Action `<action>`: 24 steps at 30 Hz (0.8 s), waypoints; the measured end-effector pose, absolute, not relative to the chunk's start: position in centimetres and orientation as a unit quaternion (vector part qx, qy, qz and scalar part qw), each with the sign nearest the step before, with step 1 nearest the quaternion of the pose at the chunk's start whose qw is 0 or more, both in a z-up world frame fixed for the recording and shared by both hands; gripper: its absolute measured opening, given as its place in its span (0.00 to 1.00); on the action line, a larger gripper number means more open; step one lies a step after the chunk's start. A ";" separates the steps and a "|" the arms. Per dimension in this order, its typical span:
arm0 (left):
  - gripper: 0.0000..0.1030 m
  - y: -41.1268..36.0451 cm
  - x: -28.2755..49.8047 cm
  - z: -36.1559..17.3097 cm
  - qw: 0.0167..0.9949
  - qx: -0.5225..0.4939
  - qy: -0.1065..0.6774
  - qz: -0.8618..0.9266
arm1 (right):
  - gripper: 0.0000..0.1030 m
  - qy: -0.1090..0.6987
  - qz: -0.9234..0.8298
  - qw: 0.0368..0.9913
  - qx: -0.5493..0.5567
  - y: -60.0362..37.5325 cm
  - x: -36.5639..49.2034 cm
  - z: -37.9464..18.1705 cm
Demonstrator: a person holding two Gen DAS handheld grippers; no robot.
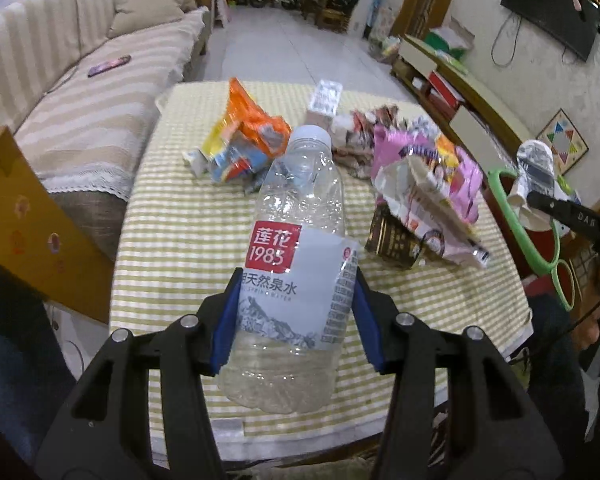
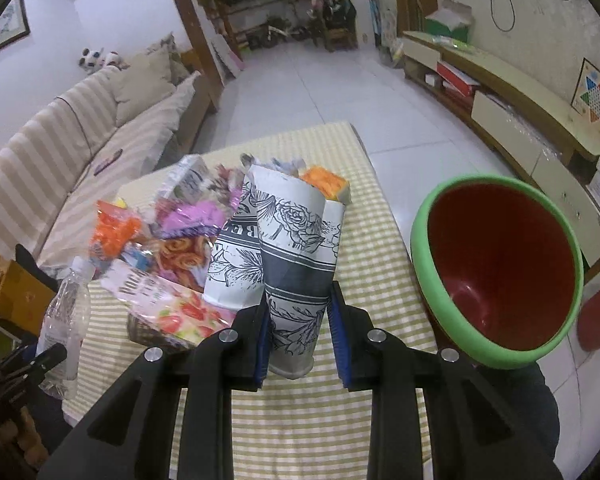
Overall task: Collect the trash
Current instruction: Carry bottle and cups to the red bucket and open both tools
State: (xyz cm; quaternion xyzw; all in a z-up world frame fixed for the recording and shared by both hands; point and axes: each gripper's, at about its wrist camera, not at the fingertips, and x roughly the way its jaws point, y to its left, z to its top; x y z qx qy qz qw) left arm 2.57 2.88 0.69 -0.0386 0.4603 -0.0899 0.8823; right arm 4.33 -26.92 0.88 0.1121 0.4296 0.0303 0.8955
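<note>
At the far left stands a brown cardboard box (image 1: 28,216), beside a beige striped sofa (image 1: 80,92) with a phone-like object (image 1: 109,65) lying on its seat. Next comes the counter (image 1: 172,240), covered in a yellow-and-white striped cloth.

The left gripper (image 1: 296,316) has its blue-padded jaws closed partway onto an empty clear plastic water bottle (image 1: 296,240), pressing the labelled lower half from both sides. The bottle points cap away from the camera and is held above the near part of the counter. In the right wrist view the same bottle appears at the left edge of the counter.

Beyond the bottle's cap lies a crumpled orange snack bag (image 1: 252,124) on the counter's far left part. To its right, toward the far edge, is a small white carton (image 1: 324,100). Further right is a heap of crumpled pink and multicoloured wrappers (image 1: 424,168), with a dark brown packet (image 1: 392,240) at its near end.

The right gripper (image 2: 298,312) has its jaws closed narrowly on a squashed paper cup (image 2: 292,248) printed with black-and-white flowers and a dark band; the left pad touches it, while contact at the right pad is hard to tell. The cup is raised above the counter, just right of the wrapper heap, with another flower-printed paper cup (image 2: 230,276) just beside it.

At the far right, off the counter's edge, is a round bin (image 2: 500,272) with a green rim and red inside, its mouth tilted toward the camera.
</note>
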 end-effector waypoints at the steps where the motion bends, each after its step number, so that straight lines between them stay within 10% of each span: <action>1: 0.48 2.9 2.6 1.3 0.886 -0.041 0.454 -0.088 | 0.24 0.427 0.031 0.897 0.113 -27.0 4.3 1.1; 24: 0.48 -12.0 7.8 7.4 0.889 -0.007 0.396 -0.230 | 0.24 0.371 -0.052 0.909 0.184 -39.6 2.4 2.9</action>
